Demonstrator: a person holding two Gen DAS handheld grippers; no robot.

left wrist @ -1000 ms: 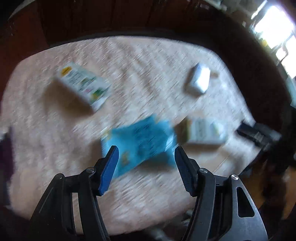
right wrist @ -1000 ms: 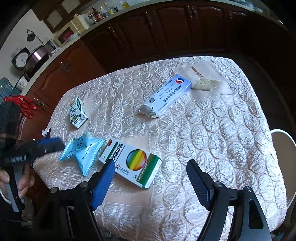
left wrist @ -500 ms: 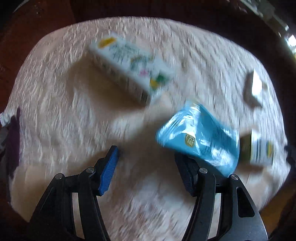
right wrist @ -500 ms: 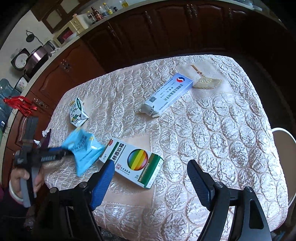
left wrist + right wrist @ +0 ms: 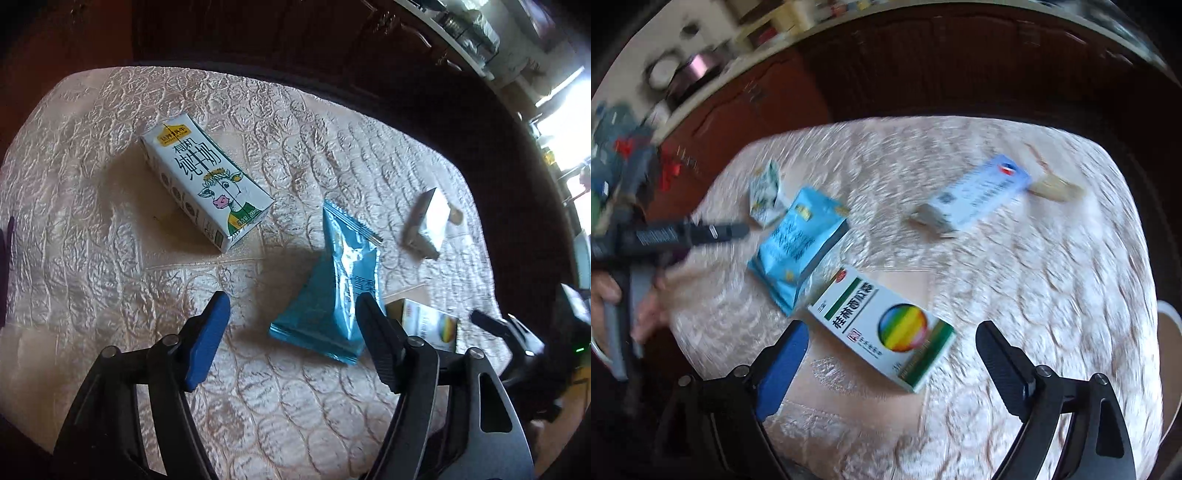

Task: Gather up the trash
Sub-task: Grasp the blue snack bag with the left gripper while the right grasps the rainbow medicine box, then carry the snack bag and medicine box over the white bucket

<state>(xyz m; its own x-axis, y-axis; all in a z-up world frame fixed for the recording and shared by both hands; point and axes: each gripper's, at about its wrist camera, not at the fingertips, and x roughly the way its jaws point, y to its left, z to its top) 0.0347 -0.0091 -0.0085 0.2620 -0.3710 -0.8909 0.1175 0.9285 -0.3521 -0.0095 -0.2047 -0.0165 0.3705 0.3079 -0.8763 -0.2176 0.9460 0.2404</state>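
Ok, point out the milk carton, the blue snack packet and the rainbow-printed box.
milk carton [image 5: 207,184]: left wrist view, printed top face.
blue snack packet [image 5: 332,280]: left wrist view, middle of the wrapper.
rainbow-printed box [image 5: 882,325]: right wrist view, top face.

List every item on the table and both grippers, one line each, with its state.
Milk carton: lying flat.
Blue snack packet: lying loose, not gripped.
Rainbow medicine box: lying flat, closed.
Long blue-white box: lying flat, end flap open.
Left gripper: opening, empty.
Right gripper: opening, empty.
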